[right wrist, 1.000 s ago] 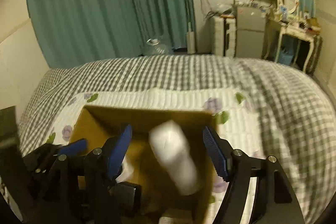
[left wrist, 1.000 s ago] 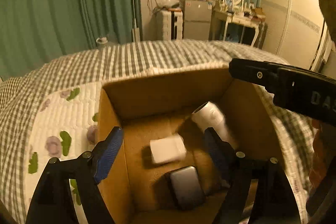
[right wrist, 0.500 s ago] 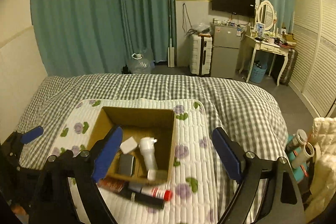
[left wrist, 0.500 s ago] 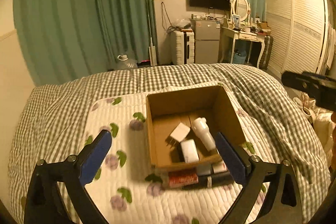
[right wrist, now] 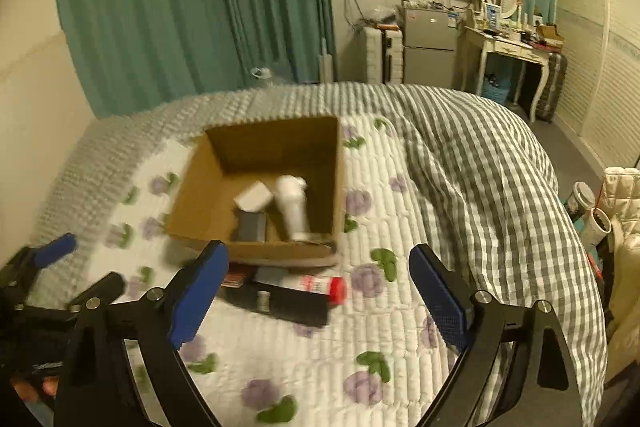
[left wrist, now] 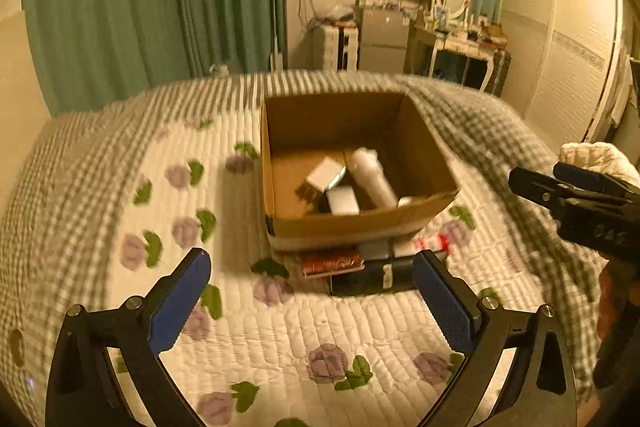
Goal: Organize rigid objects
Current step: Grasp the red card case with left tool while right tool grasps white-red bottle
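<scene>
An open cardboard box (left wrist: 424, 147) (right wrist: 200, 187) sits on the quilted bed. Inside lie a white bottle (left wrist: 370, 177) (right wrist: 293, 207), a white block (left wrist: 325, 173) (right wrist: 253, 195) and a grey flat case (right wrist: 250, 225). In front of the box lie a red-brown pack (left wrist: 332, 263), a long black item (left wrist: 370, 281) (right wrist: 288, 301) and a tube with a red cap (right wrist: 316, 285). My left gripper (left wrist: 312, 299) is open and empty, held back from the box. My right gripper (right wrist: 316, 291) is open and empty, above the loose items.
The floral quilt (left wrist: 280, 339) lies over a checked blanket (right wrist: 480, 167). Green curtains (right wrist: 180, 7), a fridge (right wrist: 428, 47) and a dressing table (right wrist: 508, 47) stand behind the bed. Cups and white bedding (right wrist: 600, 211) sit at the right.
The white bottle dropped from my right gripper into the box. Both grippers pulled up and back from the box, then came a little nearer again.
</scene>
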The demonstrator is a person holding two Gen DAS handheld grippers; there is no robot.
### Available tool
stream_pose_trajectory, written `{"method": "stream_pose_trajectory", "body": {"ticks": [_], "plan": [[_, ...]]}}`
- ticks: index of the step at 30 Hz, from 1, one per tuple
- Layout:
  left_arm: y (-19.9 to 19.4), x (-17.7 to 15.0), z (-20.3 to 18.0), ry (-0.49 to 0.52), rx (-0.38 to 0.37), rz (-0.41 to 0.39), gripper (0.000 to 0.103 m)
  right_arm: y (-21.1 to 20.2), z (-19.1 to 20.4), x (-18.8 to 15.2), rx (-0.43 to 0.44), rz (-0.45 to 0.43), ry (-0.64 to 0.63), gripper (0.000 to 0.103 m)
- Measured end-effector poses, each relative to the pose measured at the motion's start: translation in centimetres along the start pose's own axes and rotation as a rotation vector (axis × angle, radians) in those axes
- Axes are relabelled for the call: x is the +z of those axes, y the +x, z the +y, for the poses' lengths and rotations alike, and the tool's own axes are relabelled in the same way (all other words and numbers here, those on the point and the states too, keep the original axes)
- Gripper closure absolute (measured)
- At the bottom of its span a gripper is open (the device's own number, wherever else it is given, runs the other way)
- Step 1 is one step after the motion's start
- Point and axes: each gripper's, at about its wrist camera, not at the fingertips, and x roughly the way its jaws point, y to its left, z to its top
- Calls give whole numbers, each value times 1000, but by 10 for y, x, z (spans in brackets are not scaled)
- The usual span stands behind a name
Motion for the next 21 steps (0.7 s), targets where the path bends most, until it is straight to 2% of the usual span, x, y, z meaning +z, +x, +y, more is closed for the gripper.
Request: {"method": "stream_pose_trajectory", "body": {"ticks": [2,7,11,15,18,19,20,21], "plan": [[18,-6,-1,-8,-10,28,0,25,1,-8,-52,2,-40,11],[73,-15,-7,-15,-16,105,0,83,-6,-21,-44,74,-29,11],[108,-18,-9,-27,-24,157,0,109,-13,-25,-9,109,6,11],[134,-16,-12,-45,-57,196,0,128,-20,-29,-36,127,0,11],[143,-16,-15,-43,-55,217,3,138,-26,-33,-39,154,18,11],[146,-17,-16,-42,-52,228,7,139,-28,-34,-39,156,26,11],[147,-19,-16,-44,-57,235,30,139,-29,-35,-39,159,34,11],[147,-21,-16,-47,-56,245,31,140,-30,-36,-36,165,39,11]]}}
